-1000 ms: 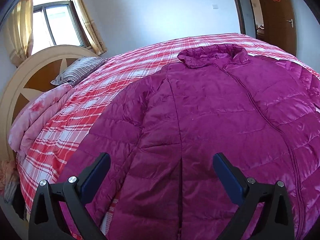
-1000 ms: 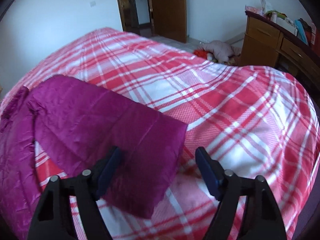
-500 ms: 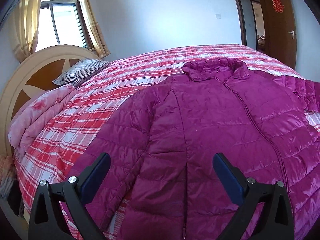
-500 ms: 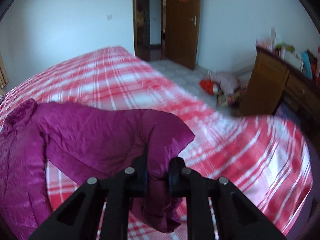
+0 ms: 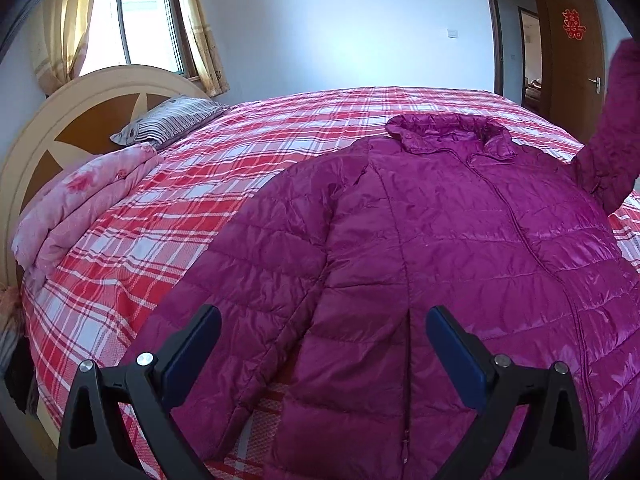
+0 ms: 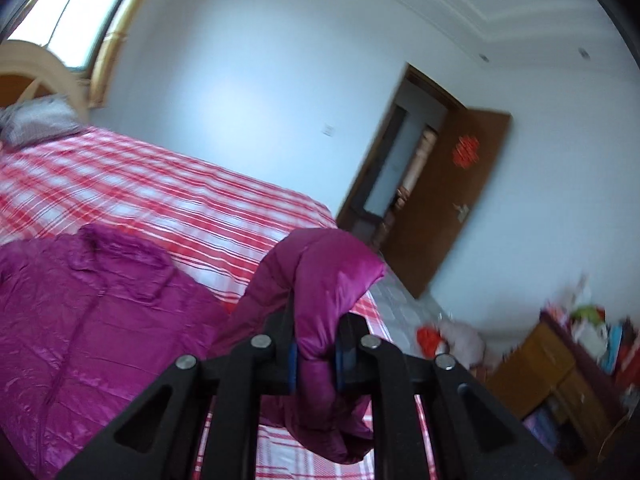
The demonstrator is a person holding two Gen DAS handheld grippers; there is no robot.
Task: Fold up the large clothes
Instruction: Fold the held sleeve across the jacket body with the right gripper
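So I've got the bed [image 5: 280,152] with the red plaid cover taking up most of both views, and the purple down jacket [image 5: 440,248] is lying face up on it, zipper closed, collar pointing toward the far wall, body spread pretty flat.

The step I'm on looks like the first fold: bringing a sleeve across the chest. My right gripper [image 6: 314,354] has its jaws clamped on the sleeve [image 6: 320,280] near the cuff, lifted well off the cover, and in the left wrist view that same sleeve hangs up at the right edge.

To do this well, I reckon I should carry the cuff in a low arc over the zipper line and lay it down straight, not dump it, since this slick puffy fabric probably slides and balloons. Letting go only once it's resting flat seems smart.

My left gripper [image 5: 322,344] hovers over the hem end with jaws wide apart, holding nothing. I'd use it to pin the body near the shoulder seam so the whole jacket doesn't drag sideways.
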